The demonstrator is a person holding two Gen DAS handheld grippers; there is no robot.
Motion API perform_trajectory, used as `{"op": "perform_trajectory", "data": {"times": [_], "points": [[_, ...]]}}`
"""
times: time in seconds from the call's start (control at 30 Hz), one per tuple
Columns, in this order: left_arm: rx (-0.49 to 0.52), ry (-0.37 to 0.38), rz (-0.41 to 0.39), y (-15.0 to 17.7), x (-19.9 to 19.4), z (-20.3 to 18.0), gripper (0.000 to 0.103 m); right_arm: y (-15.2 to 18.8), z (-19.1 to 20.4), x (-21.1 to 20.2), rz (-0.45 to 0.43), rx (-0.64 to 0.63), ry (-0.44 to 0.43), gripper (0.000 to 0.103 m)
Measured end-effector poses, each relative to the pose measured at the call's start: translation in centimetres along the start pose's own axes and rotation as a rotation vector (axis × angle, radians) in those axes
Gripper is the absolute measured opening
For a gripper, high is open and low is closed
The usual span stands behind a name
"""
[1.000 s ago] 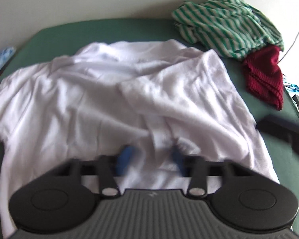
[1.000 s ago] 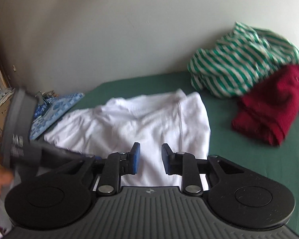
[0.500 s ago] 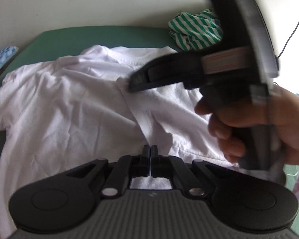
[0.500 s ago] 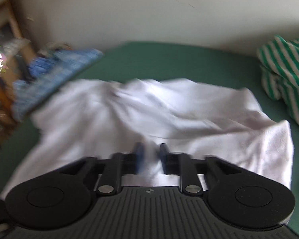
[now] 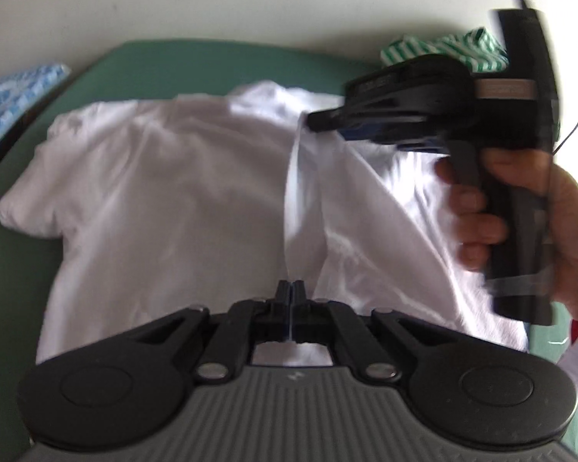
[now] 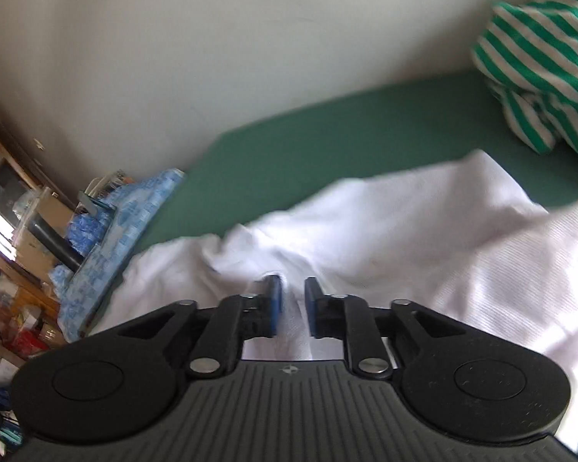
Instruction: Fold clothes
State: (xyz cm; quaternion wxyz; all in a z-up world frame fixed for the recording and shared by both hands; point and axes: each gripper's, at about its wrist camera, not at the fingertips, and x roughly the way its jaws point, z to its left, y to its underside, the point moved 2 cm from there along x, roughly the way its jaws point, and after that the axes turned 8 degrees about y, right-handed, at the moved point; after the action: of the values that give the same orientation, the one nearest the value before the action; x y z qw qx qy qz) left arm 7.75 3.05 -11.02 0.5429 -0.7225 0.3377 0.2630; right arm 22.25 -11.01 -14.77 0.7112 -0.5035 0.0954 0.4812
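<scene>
Both grippers take hold along the shirt's folded edge

The left gripper [image 5: 291,292], spread over the white shirt [image 5: 165,200] a second ago, is now pressed together on its near hem, cloth pinched between the pads. The right gripper [image 6: 292,300], which was well off to the side, has come across to the far end of the same raised edge; its jaws have just been opening, and cloth lies in the narrow gap between them, though a firm grip cannot be told. The shirt lies spread on the green table [image 5: 196,65], so a lengthwise fold looks about to begin. The striped garment [image 6: 539,69] waits behind.
</scene>
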Motion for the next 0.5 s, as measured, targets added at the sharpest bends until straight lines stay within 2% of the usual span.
{"op": "perform_trajectory", "data": {"times": [0.1, 0.2, 0.33, 0.4, 0.5], "points": [[0.035, 0.041, -0.019, 0.2, -1.0, -0.1, 0.000, 0.7, -2.9, -4.6, -0.075, 0.103, -0.060, 0.032], [0.078, 0.062, -0.021, 0.3, -1.7, -0.4, 0.000, 2.3, -5.0, -9.1, -0.119, 0.077, 0.039, 0.033], [0.099, 0.120, -0.039, 0.0, -3.1, -0.6, 0.000, 6.2, -5.2, -12.8, -0.102, -0.018, 0.103, 0.029], [0.104, 0.131, -0.039, -0.2, -2.8, -0.8, 0.007, 8.2, -4.4, -13.6, -0.092, -0.040, 0.088, 0.029], [0.094, 0.141, 0.004, -0.6, -1.0, -0.9, 0.025, 10.8, -3.0, -14.0, -0.061, -0.061, 0.068, 0.029]]}}
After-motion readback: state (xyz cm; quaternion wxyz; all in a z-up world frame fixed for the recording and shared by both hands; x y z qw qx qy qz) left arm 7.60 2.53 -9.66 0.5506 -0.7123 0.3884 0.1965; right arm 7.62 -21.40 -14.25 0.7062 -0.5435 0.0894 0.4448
